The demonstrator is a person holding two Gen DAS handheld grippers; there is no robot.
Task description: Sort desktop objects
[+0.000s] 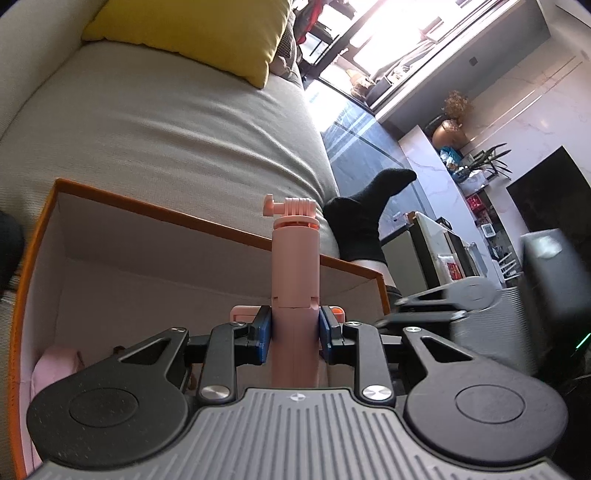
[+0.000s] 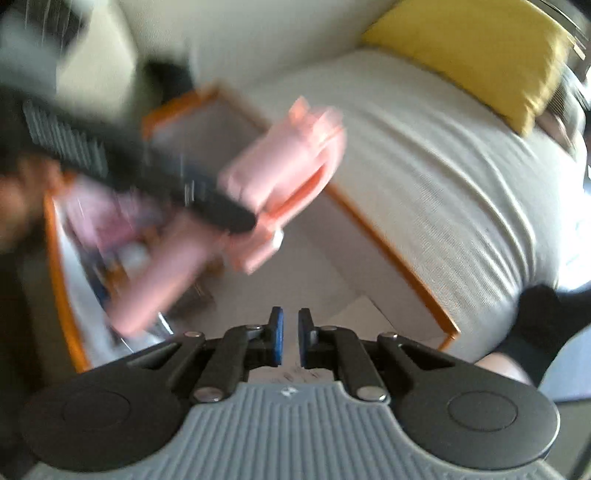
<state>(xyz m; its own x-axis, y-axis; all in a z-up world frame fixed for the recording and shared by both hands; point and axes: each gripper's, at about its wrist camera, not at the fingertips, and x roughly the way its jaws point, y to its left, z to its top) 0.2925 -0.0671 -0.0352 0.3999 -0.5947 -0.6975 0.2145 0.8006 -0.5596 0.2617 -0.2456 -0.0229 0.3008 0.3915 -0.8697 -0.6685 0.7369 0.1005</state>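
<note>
A pink stick-shaped handle with a screw mount on top (image 1: 294,258) stands upright between the blue pads of my left gripper (image 1: 294,332), which is shut on its shaft above an orange-rimmed box (image 1: 147,210). The right wrist view is blurred. It shows the same pink handle (image 2: 291,162) held by the left gripper (image 2: 221,218) over the box (image 2: 388,243). My right gripper (image 2: 290,341) is nearer the camera above the box, its pads a narrow gap apart with nothing between them.
The box rests against a grey sofa (image 1: 184,122) with a yellow cushion (image 1: 192,33). A pale pink item (image 1: 55,365) lies in the box's near left corner. A person's foot in a black sock (image 1: 369,218) is right of the box.
</note>
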